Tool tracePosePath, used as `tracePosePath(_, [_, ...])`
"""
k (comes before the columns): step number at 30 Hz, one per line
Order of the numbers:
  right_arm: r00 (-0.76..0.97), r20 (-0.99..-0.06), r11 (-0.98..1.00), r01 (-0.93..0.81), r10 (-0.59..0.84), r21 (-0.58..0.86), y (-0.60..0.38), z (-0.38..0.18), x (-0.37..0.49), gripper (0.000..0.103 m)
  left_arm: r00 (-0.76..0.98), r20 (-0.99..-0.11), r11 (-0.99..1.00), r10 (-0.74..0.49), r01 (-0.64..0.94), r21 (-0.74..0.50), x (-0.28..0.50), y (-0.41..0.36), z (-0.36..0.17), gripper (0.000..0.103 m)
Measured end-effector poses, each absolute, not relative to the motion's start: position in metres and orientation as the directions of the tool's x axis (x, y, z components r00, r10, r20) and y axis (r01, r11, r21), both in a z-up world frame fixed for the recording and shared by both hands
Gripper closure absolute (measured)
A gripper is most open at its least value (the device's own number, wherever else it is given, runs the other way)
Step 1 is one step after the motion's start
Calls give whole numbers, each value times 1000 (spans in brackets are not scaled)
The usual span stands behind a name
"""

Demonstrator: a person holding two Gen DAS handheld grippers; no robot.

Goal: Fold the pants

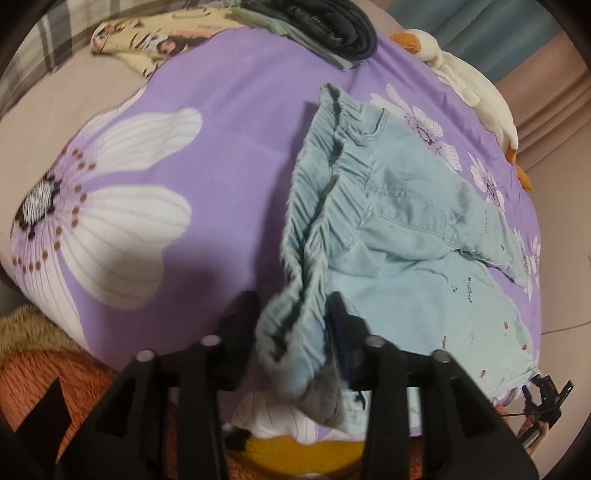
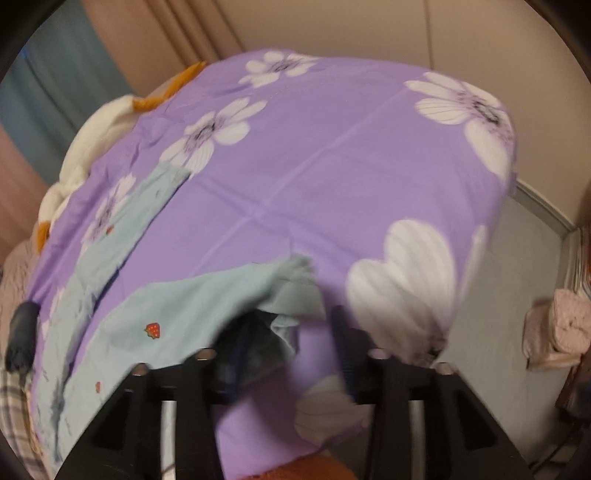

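Black left hand-held gripper (image 1: 291,314) straddles the gathered elastic waistband of the pale blue strawberry-print pants (image 1: 399,221) on the purple flowered bedsheet (image 1: 229,122), jaws parted; whether the pads press is unclear. Right hand-held gripper (image 2: 284,332) stands spread at a leg hem. Both should pinch firmly, then pull taut before folding.

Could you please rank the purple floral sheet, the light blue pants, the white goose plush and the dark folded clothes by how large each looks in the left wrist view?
1. purple floral sheet
2. light blue pants
3 and 4. white goose plush and dark folded clothes: these look similar, and both lie far from the camera, so unranked.
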State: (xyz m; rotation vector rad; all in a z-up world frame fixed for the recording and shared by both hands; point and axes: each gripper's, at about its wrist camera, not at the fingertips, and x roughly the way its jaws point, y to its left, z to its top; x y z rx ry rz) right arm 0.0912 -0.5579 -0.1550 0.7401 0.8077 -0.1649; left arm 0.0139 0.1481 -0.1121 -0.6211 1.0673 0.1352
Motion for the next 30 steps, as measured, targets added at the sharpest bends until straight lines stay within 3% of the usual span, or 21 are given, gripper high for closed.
tracePosePath(3, [708, -668, 700, 358, 227, 618, -558, -152, 89, 51, 484, -838, 801, -250, -383, -460, 7, 143, -114, 54])
tracePosePath(8, [730, -644, 719, 320, 228, 617, -542, -129, 84, 51, 506, -801, 753, -320, -378, -539, 2, 139, -115, 57])
tracePosePath(10, [748, -620, 710, 302, 237, 636, -541, -122, 83, 51, 512, -799, 743, -315, -391, -543, 3, 139, -117, 72])
tracePosePath(13, [772, -592, 708, 284, 230, 647, -543, -111, 73, 51, 525, -801, 759, -287, -386, -525, 7, 137, -117, 83])
tracePosePath(24, [692, -666, 654, 372, 278, 659, -555, -154, 95, 51, 563, -784, 785, -261, -349, -512, 16, 136, -98, 89])
tracePosePath(25, [687, -675, 648, 390, 268, 654, -558, -157, 100, 57, 566, -781, 787, -264, -342, -513, 18, 136, -95, 89])
tracePosePath(27, [708, -662, 649, 388, 246, 655, -566, -154, 117, 93, 576, -770, 792, -274, -319, -521, 24, 136, -85, 91])
tracePosePath(28, [715, -655, 649, 380, 244, 658, -568, -149, 124, 98, 593, -757, 792, -274, -307, -527, 25, 136, -77, 92])
tracePosePath(30, [782, -563, 663, 273, 269, 697, -562, -114, 132, 98, 635, -723, 799, -271, -270, -537, 24, 137, -55, 92])
